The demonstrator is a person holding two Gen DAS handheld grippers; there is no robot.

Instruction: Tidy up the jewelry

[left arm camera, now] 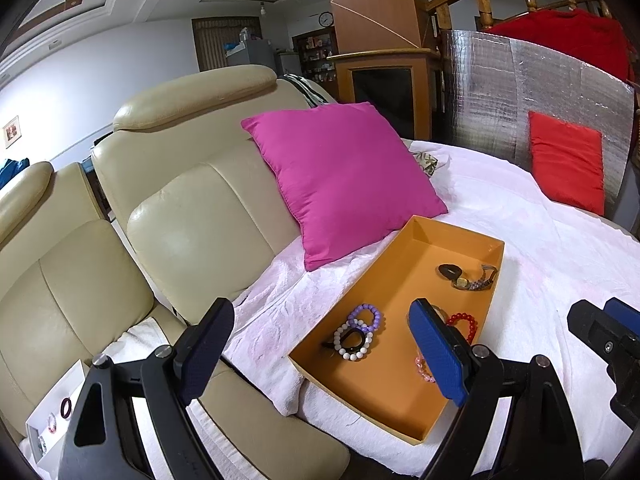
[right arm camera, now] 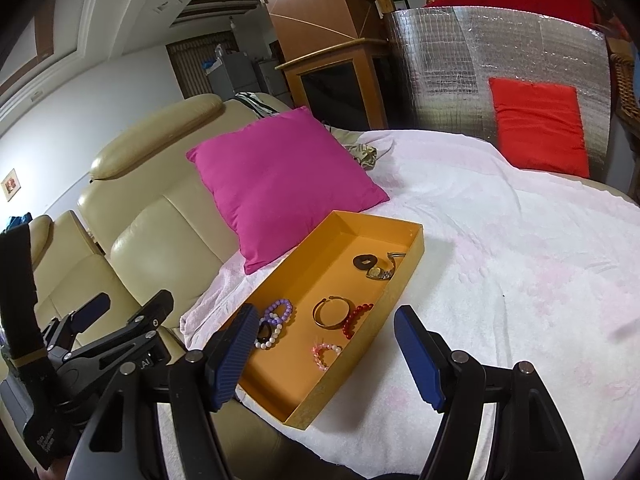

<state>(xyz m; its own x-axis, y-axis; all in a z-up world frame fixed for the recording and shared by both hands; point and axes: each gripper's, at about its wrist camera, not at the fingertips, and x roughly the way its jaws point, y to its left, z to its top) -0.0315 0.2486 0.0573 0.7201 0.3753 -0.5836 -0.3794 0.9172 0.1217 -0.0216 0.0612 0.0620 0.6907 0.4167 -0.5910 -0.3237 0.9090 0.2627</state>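
- An orange tray [right arm camera: 416,240] sat on a white blanket [right arm camera: 500,240] on the sofa [left arm camera: 192,200].
- In the tray lay a watch [right arm camera: 382,270], a gold bangle [right arm camera: 332,312], and red beads [right arm camera: 356,318].
- Purple beads [right arm camera: 280,311], white beads [right arm camera: 270,336] and pink beads [right arm camera: 324,354] were there too.
- A white box [left arm camera: 52,412] by the sofa held more rings.
- The left hand-held gripper [left arm camera: 320,354] was spread wide, holding nothing.
- The right hand-held gripper [right arm camera: 326,356] was spread too, empty.
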